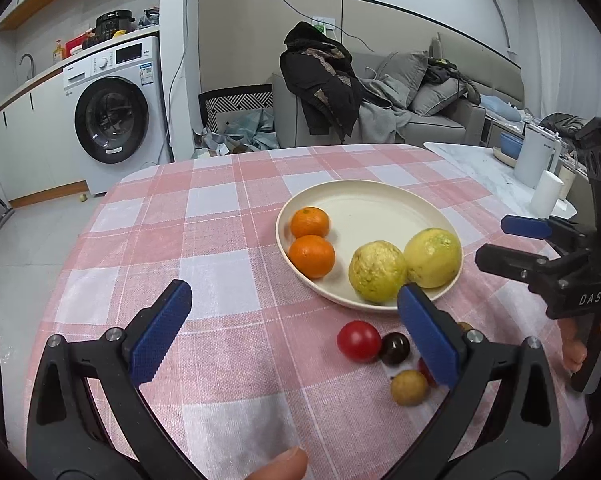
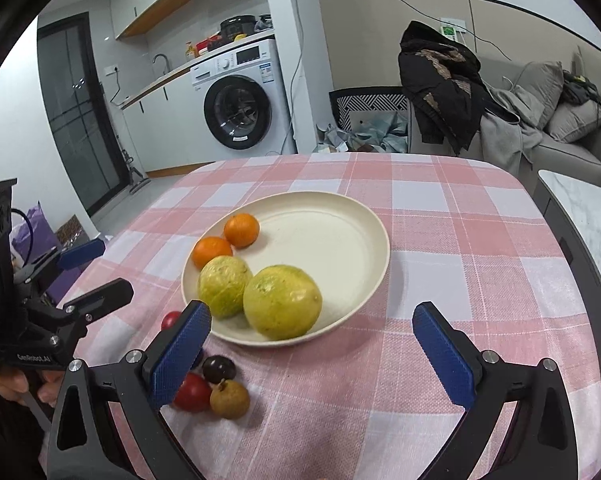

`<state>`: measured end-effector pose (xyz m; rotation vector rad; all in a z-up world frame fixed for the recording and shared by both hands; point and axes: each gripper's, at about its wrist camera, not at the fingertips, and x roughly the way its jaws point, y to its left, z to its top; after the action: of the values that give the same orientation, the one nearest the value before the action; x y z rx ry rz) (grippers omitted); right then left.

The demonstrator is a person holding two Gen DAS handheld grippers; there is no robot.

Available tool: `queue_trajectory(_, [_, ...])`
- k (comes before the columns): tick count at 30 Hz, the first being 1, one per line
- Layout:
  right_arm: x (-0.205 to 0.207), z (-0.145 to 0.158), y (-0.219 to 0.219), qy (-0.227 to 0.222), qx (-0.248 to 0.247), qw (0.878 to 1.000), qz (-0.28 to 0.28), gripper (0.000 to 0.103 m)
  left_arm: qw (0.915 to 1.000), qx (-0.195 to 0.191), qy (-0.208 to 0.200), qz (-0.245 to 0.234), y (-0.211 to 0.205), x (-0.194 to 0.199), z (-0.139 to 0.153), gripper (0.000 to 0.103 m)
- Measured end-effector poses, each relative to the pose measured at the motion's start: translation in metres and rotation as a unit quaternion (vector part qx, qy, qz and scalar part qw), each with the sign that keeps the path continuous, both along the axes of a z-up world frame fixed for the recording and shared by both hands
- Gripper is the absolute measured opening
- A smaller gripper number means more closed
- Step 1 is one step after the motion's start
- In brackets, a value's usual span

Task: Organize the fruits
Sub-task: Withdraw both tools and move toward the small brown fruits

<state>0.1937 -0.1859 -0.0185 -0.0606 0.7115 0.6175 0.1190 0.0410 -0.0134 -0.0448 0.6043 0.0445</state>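
Plate (image 2: 340, 216) sits mid-table on the checked cloth (image 2: 460, 280). On it: two oranges (image 2: 241, 230) touching each other at its left side, two yellow-green citrus (image 2: 282, 307) touching each other at its near edge. Off the plate, just beside its near rim, a cluster of small fruit lies on the cloth: red tomato (image 1: 359, 340), dark round fruit (image 1: 395, 348), tan longan-like fruit (image 1: 408, 387), a second red one (image 2: 192, 392) partly hidden.

Left hand-held gripper (image 1: 294, 336): jaws wide, nothing between the pads, over the cloth near the cluster. Right hand-held gripper (image 2: 310, 350): jaws wide, nothing gripped, near edge of plate between its fingers.

Washing machine (image 1: 112, 120) and sofa (image 1: 420, 112) beyond the table.
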Motion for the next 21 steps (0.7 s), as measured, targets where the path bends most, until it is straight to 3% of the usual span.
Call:
queue_trajectory(8, [-0.014,-0.004,0.001,0.005,-0.015,1.0,0.015,0.103,1.0,-0.005,-0.001,-0.002,-0.007,-0.024,0.003,0.102])
queue_trajectory(21, [-0.035,-0.02,0.013,0.004,-0.08,0.995,0.056,0.103,0.9997,0.01,0.013,-0.017,-0.025,-0.04,-0.007,0.102])
